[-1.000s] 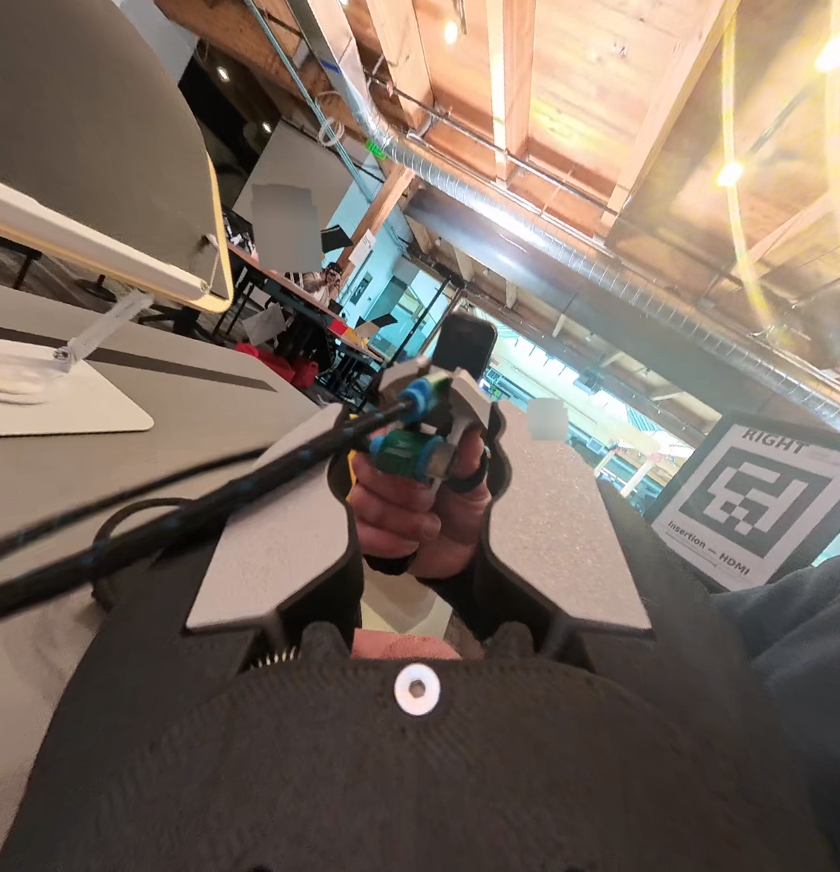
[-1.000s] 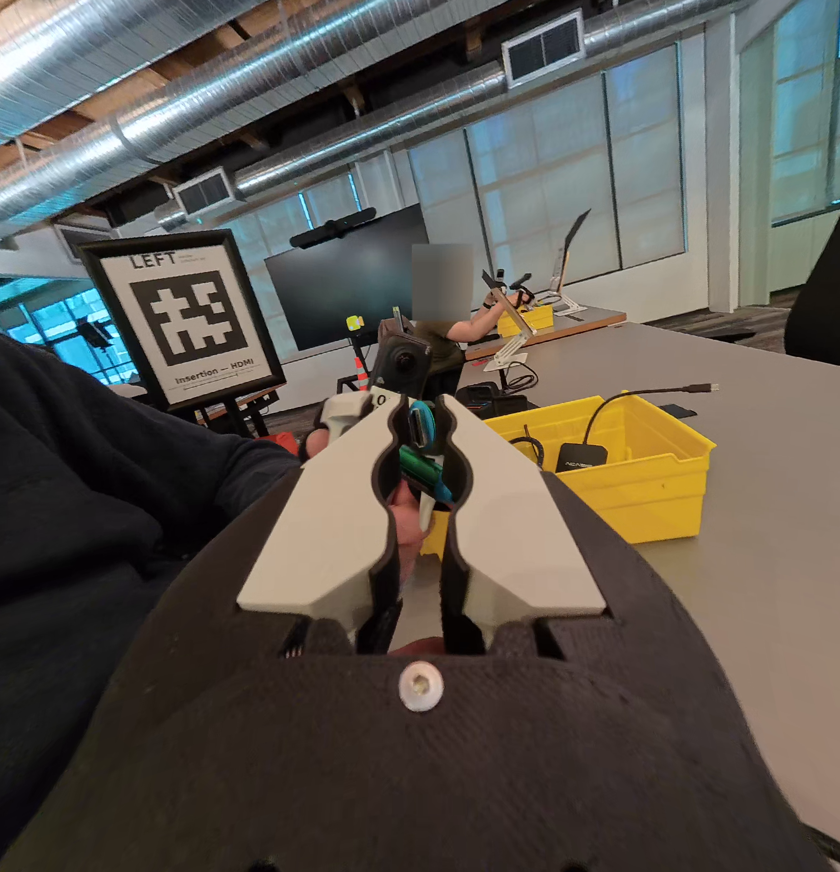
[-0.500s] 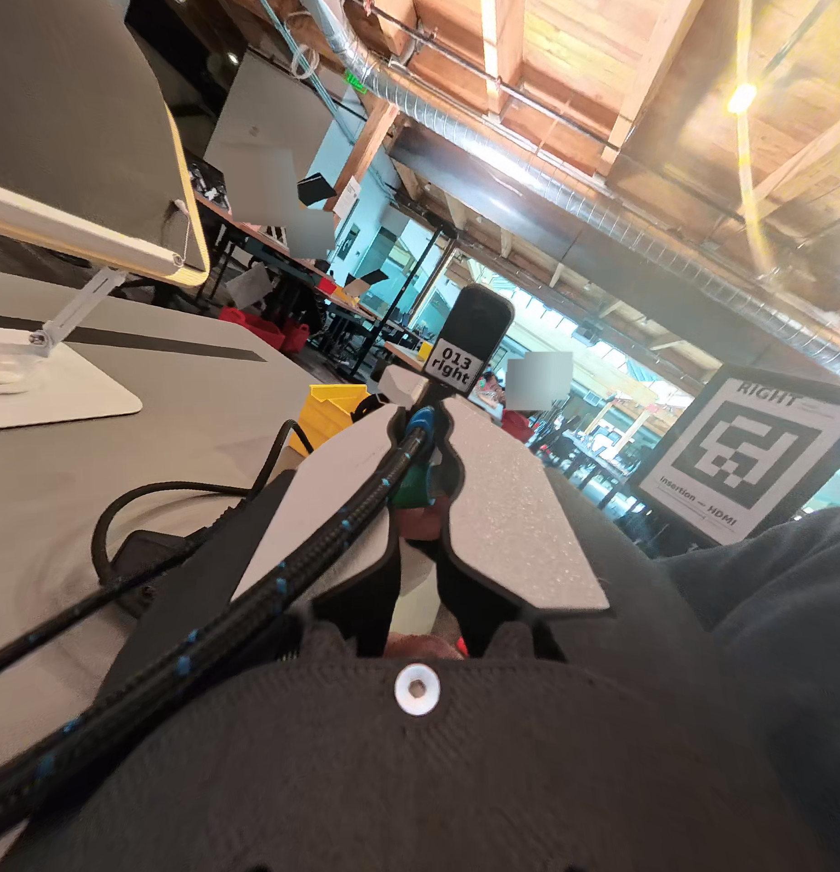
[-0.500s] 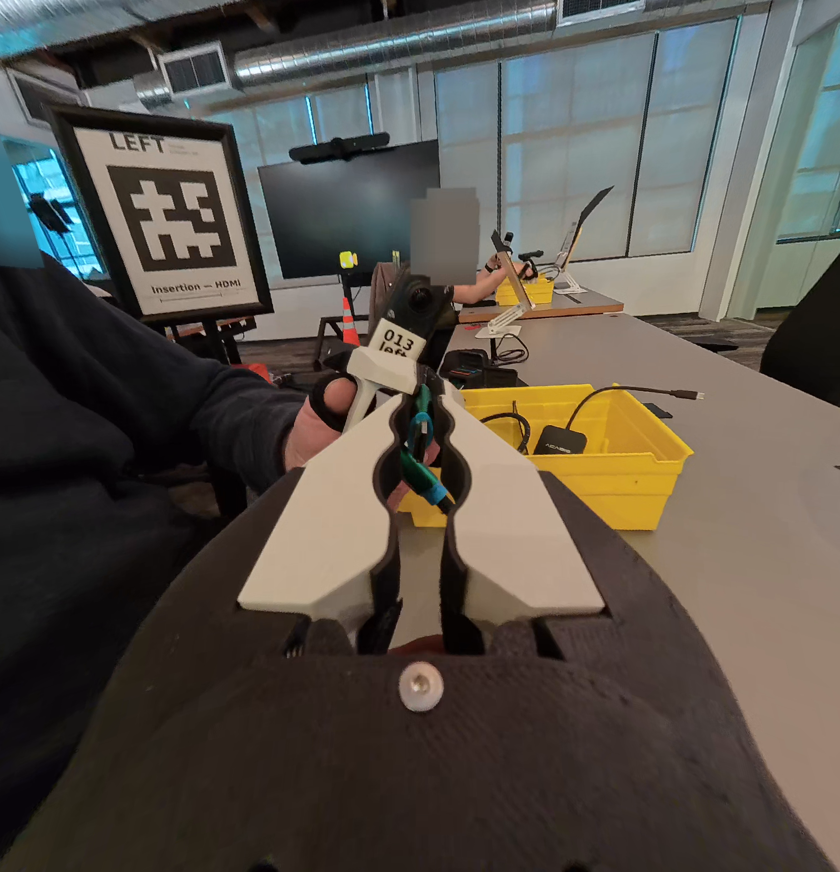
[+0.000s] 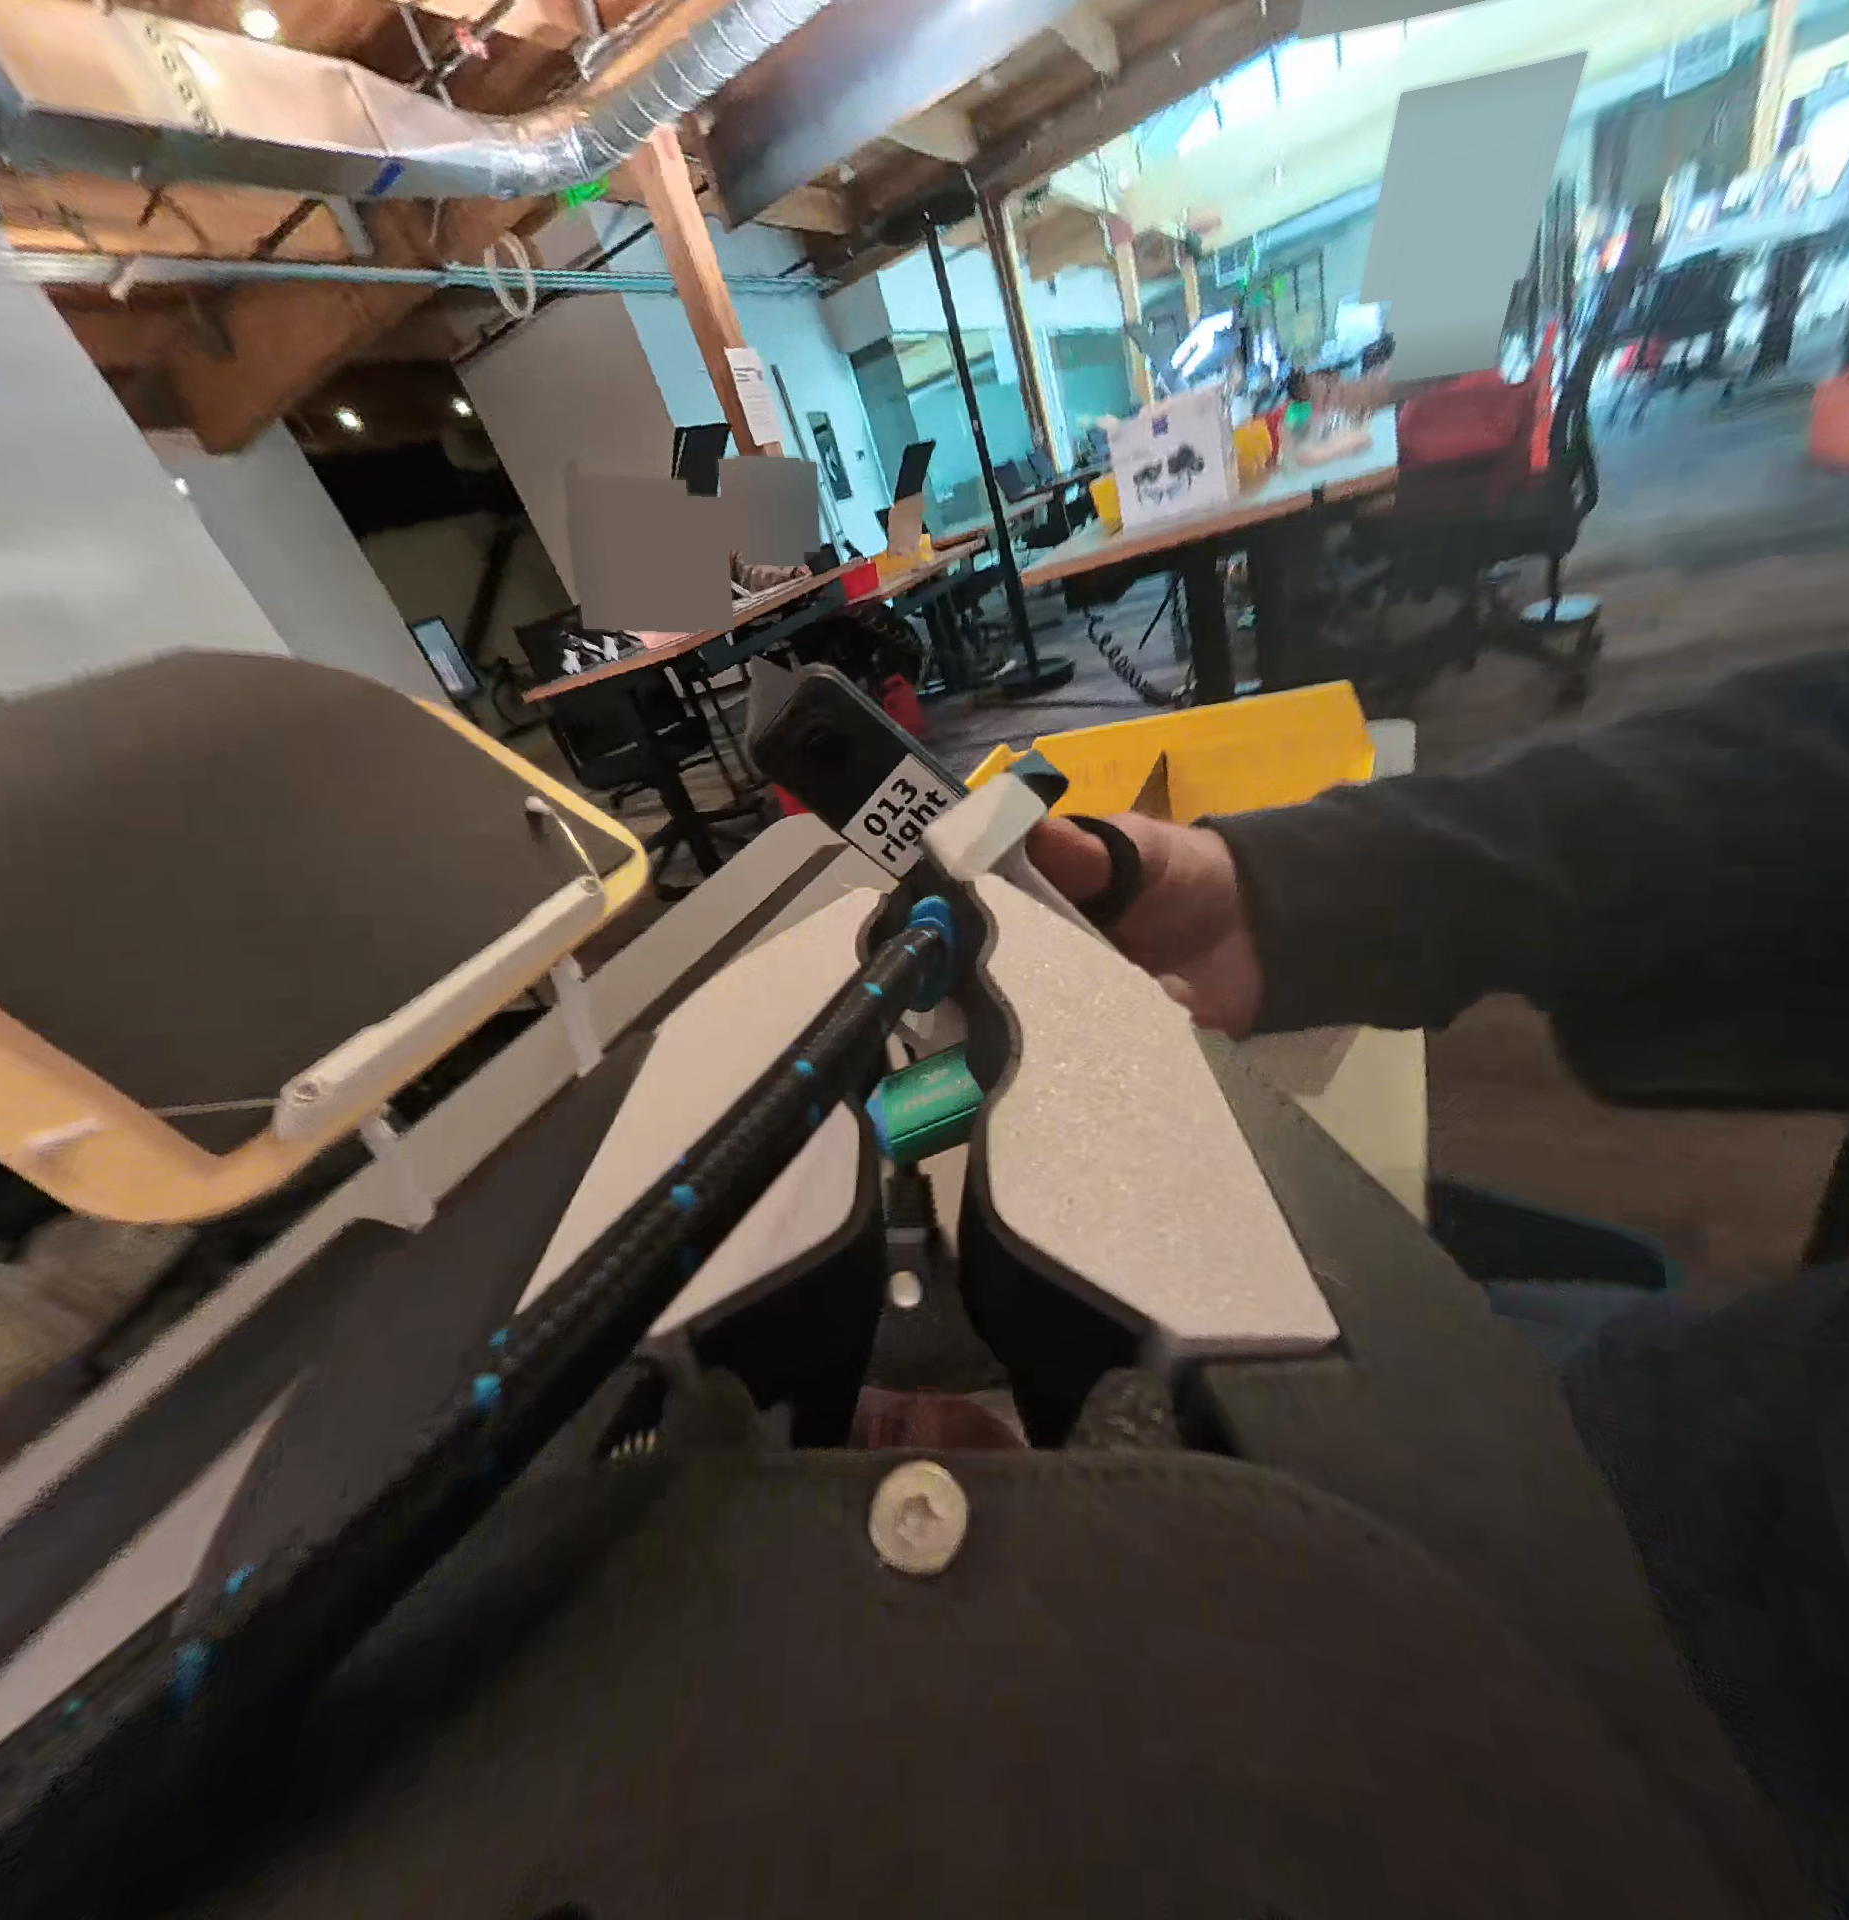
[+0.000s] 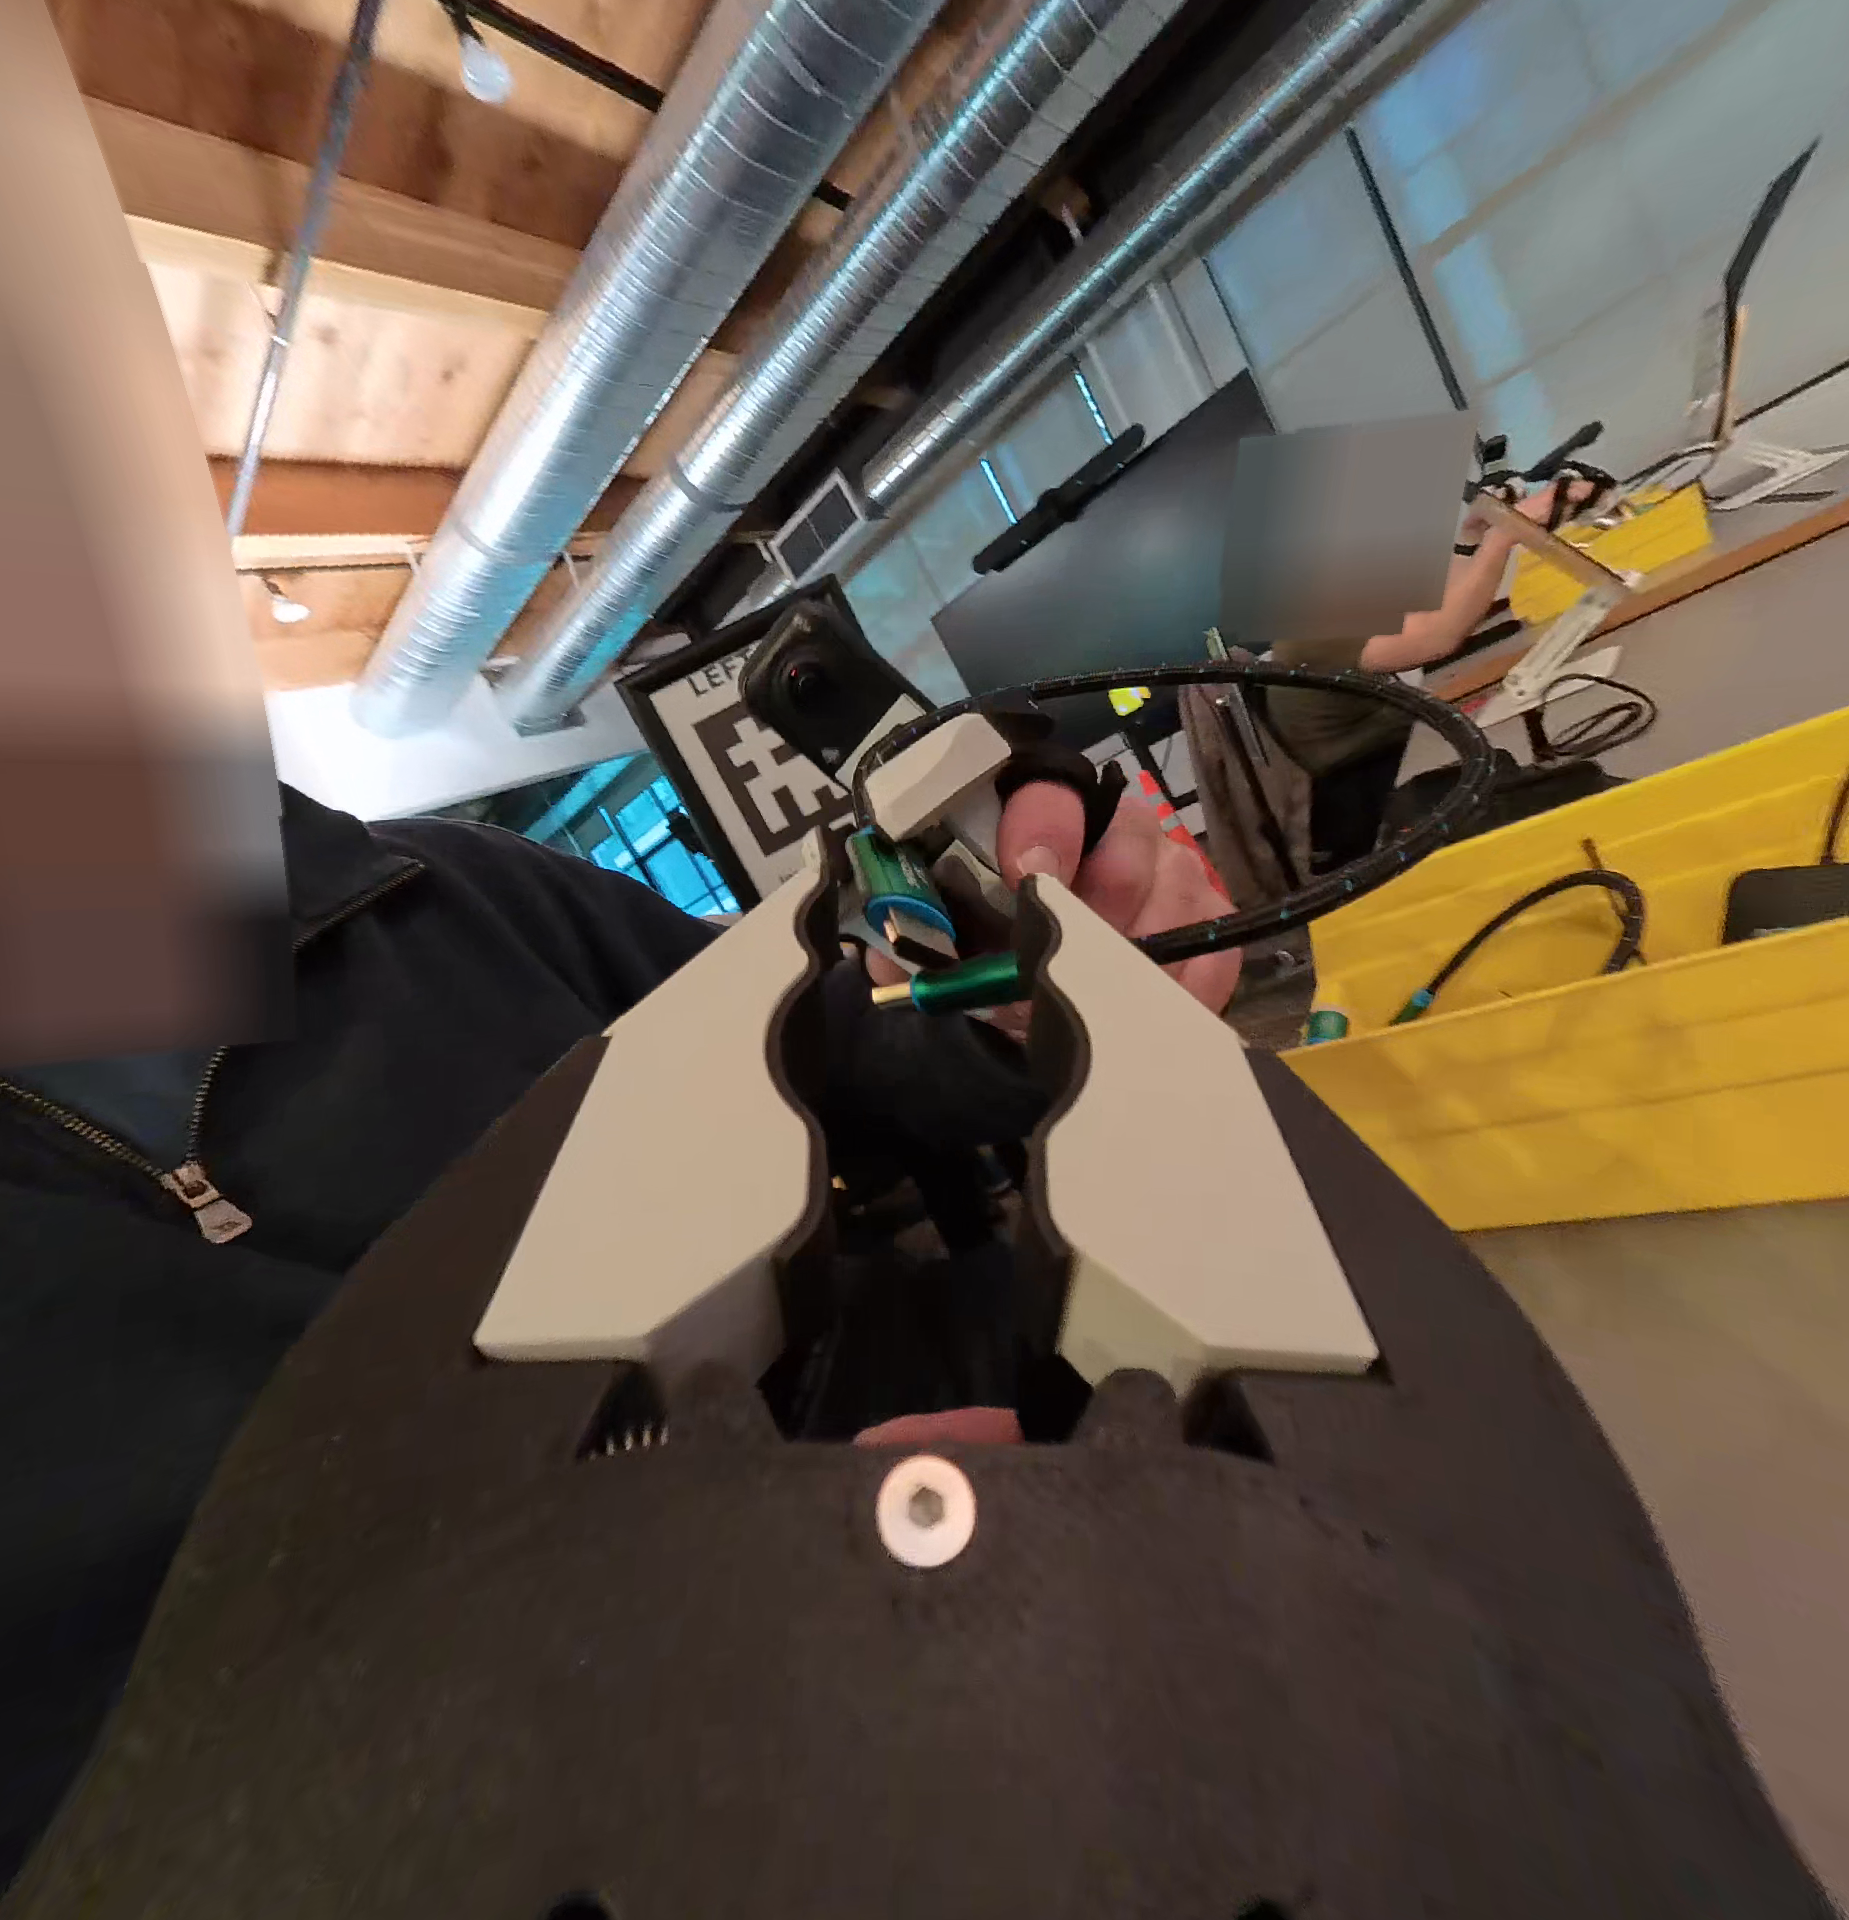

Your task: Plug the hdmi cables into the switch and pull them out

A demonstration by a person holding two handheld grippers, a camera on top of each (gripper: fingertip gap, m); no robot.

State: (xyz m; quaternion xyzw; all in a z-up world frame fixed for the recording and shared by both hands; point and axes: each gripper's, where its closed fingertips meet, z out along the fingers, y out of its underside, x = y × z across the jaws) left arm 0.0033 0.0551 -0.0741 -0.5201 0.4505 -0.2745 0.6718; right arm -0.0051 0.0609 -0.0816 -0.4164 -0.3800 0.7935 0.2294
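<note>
My left gripper (image 5: pixel 926 925) is shut on the blue-collared end of a black braided HDMI cable (image 5: pixel 733 1153), which runs back over its left finger. A green plug (image 5: pixel 922 1103) shows lower in the gap between its fingers. My right gripper (image 6: pixel 920 888) is open. Just past its tips the left gripper holds a green plug with a blue collar (image 6: pixel 896 885). A second green plug (image 6: pixel 964 987) lies crosswise beside the right finger; what holds it is unclear. The cable loops (image 6: pixel 1460 769) behind. A black box (image 6: pixel 1803 902) lies in the yellow bin (image 6: pixel 1522 1049).
The yellow bin (image 5: pixel 1211 753) stands on the grey table (image 6: pixel 1678 1371) with other cables inside. A dark board with a yellow edge (image 5: pixel 276 883) stands on a stand at the left. A framed marker sign (image 6: pixel 738 774) stands behind the hands. People sit at far desks. The tips of both grippers are at nearly the same place.
My right gripper has opened and tilted up toward the ceiling. My left gripper has swung toward the room, still shut on the cable end. The two grippers stay tip to tip.
</note>
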